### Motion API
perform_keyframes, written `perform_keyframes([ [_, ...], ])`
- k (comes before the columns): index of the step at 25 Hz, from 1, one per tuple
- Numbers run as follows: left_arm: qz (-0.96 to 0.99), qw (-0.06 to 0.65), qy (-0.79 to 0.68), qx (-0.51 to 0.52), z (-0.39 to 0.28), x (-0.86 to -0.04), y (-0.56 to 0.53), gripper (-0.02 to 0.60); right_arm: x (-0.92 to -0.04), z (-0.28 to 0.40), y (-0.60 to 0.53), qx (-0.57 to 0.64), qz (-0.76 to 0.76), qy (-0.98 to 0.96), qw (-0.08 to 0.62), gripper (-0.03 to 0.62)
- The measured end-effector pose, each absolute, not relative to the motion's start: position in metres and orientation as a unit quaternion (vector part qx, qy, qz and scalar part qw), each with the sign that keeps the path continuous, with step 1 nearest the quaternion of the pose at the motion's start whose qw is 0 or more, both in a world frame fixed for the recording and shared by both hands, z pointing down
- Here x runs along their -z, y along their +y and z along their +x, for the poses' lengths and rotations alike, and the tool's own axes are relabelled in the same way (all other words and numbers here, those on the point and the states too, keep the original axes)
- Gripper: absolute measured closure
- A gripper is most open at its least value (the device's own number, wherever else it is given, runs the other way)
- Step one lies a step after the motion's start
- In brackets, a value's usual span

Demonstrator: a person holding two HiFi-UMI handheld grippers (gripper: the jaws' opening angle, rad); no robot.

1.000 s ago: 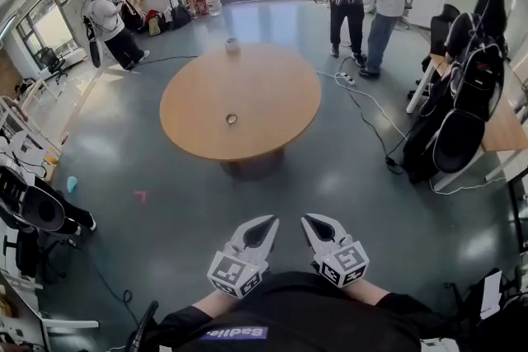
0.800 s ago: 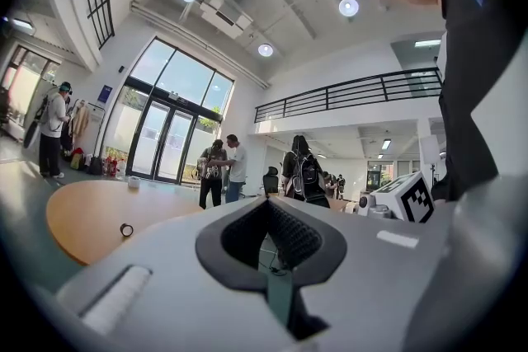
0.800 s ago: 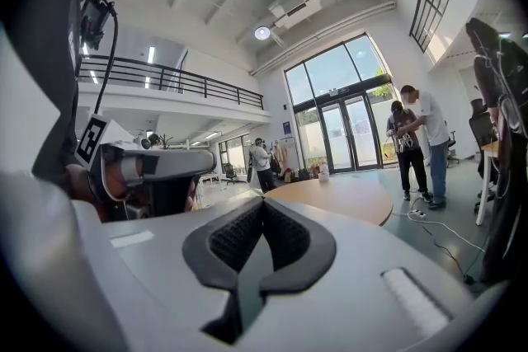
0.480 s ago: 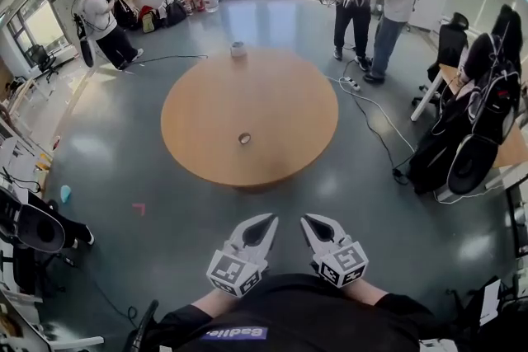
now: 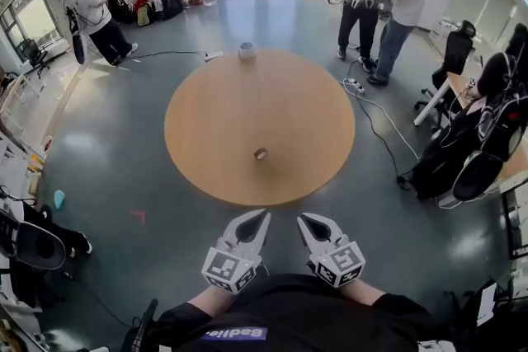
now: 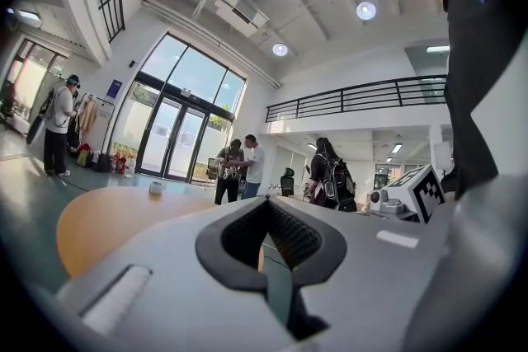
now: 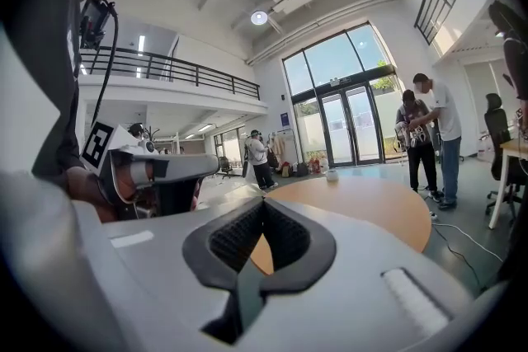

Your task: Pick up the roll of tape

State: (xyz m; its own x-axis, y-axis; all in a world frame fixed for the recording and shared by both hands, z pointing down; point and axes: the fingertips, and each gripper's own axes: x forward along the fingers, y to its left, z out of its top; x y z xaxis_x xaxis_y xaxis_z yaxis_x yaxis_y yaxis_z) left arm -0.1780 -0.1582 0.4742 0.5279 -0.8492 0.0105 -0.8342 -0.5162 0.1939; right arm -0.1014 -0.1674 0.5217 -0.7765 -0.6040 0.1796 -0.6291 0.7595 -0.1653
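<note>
L gripper (image 5: 262,214) & R gripper (image 5: 303,218) jaws together, empty, well short of tabletop (image 5: 214,103). Tape (image 5: 261,153) flat near front edge. Risk: arriving w/ jaws closed, shoving tape off edge.

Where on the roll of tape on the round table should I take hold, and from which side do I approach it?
Pinch the ring wall of the roll of tape, coming from above on the side nearest you. It appears to lie flat on the round table, hole up, so one jaw probably fits inside, one outside.
</note>
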Motion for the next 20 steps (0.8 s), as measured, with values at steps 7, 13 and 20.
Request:
perform_keyframes([
  [7, 0.869, 0.105, -0.482, 0.042, -0.185, -0.487, -0.180, 0.563, -0.523, -0.094, -0.192, -0.113, 0.352, -0.927, 0.064, 0.591],
  [13, 0.863, 0.100, -0.494, 0.032, -0.177, -0.484, -0.198, 0.563, -0.522, -0.089, -0.220, -0.118, 0.340, -0.931, 0.053, 0.592],
  [20, 0.852, 0.088, -0.516, 0.020, -0.162, -0.468, -0.216, 0.563, -0.499, -0.078, -0.250, -0.109, 0.313, -0.943, 0.032, 0.591],
])
